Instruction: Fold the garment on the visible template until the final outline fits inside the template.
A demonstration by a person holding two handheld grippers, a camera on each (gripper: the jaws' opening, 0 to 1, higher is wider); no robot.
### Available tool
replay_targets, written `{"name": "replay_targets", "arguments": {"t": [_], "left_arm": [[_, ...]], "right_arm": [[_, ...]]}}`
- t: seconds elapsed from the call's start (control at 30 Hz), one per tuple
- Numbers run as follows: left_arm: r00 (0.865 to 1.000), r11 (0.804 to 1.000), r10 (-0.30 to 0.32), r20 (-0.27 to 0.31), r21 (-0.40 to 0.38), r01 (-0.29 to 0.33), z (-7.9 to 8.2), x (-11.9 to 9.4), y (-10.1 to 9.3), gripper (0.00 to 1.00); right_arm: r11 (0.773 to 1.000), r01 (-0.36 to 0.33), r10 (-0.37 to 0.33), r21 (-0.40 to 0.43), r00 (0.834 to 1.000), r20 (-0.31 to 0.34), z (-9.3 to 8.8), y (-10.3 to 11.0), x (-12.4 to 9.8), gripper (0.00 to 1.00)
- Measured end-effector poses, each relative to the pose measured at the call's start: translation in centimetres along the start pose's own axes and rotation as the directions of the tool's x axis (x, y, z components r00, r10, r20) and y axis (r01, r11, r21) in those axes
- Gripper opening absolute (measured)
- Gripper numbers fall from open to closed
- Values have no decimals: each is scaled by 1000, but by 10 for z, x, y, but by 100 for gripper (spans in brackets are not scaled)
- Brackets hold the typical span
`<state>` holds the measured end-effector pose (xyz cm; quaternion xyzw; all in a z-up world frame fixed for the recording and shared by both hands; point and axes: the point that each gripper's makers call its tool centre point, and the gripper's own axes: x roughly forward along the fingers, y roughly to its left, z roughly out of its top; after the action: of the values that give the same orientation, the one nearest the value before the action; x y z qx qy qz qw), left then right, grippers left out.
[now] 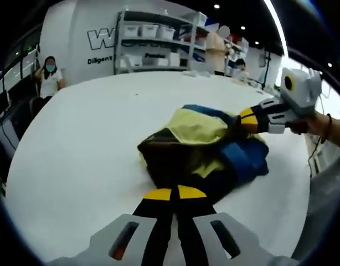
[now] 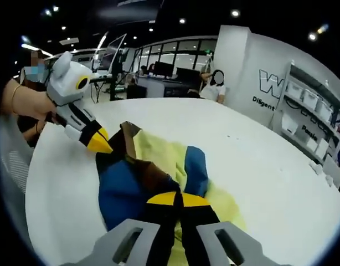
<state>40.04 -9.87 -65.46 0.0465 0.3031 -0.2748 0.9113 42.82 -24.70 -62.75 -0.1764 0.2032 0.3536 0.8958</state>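
Nearest in the left gripper view, we see the left gripper (image 1: 174, 193) rising from the bottom with its yellow-tipped jaws pressed together on the near, dark edge of the garment (image 1: 206, 152); it looks pinched on the cloth, though the black fabric makes the contact hard to read. In the right gripper view the right gripper (image 2: 178, 199) likewise has its jaws closed together, tips resting on the crumpled blue, yellow and brown garment (image 2: 153, 177).

The garment lies bunched in a heap on the white table (image 1: 92, 144), gripped at opposite sides. We make out no template outline on the table (image 2: 269, 166).

Across the heap, each gripper shows in the other's view: the right one (image 1: 248, 120) entering held by a hand (image 1: 314, 126) with a wristband, and the left one (image 2: 98, 142) held by a hand (image 2: 26, 108), angled down onto the fabric.

Beyond stand shelves (image 1: 159, 41) and seated people (image 1: 49, 77).
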Motion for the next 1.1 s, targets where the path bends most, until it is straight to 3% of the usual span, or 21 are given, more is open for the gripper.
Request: {"name": "replay_targets", "arguments": {"t": [0.27, 0.63, 0.9, 1.1], "left_arm": [[998, 1000, 17, 52, -4, -17, 18, -16, 6, 0], [996, 999, 43, 79, 3, -44, 31, -25, 12, 0], [990, 996, 80, 119, 20, -83, 54, -38, 25, 0], [985, 995, 76, 157, 54, -85, 82, -45, 26, 0]], "right_arm": [[1000, 18, -18, 17, 1000, 18, 9, -10, -10, 0], [999, 17, -18, 44, 999, 37, 17, -12, -19, 0], [991, 91, -98, 102, 993, 64, 25, -39, -30, 0], [986, 127, -138, 108, 985, 104, 46, -53, -40, 0]]}}
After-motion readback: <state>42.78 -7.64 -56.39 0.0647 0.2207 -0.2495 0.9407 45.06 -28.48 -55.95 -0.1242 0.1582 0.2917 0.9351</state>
